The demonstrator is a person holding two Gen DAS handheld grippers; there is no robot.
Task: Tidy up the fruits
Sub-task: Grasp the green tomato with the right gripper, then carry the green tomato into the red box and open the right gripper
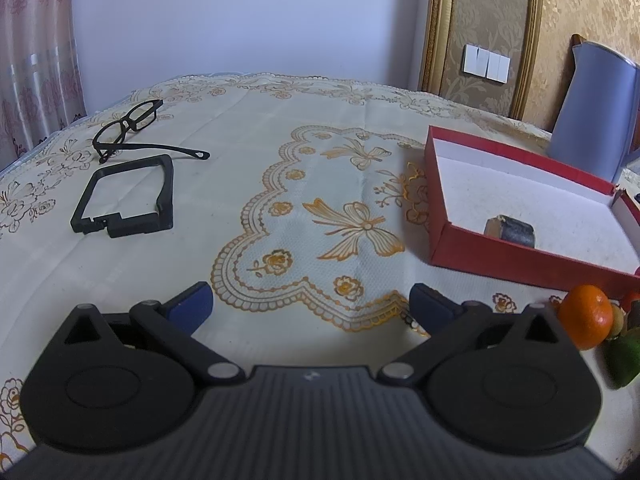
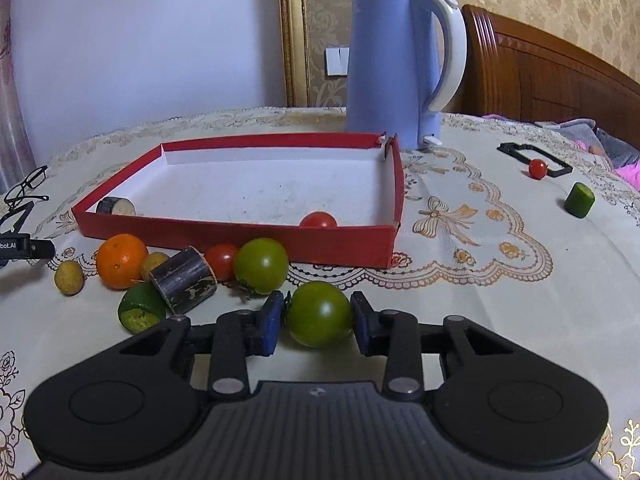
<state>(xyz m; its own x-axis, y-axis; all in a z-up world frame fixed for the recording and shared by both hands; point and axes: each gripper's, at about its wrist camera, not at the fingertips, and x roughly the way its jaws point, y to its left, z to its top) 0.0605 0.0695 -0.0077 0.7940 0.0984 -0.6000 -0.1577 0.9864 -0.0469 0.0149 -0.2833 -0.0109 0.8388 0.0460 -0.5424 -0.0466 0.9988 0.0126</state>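
Near the tabletop's front edge, the right gripper (image 2: 316, 322) has its fingers touching a green tomato (image 2: 319, 314) at its widest girth; smooth, firm, probably bruisable. The left gripper (image 1: 310, 306) hovers, fingers apart.

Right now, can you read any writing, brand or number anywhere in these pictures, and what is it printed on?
"bot.AI": white letters on the black device at the left edge of the right wrist view; the start is cut off.
A tiny pale mark on each gripper body is too small to read.
Nothing else carries readable text.

Kettle (image 2: 384, 68) behind box (image 2: 240, 236), fruits (image 2: 260, 266) before it — glasses (image 2: 26, 186) left
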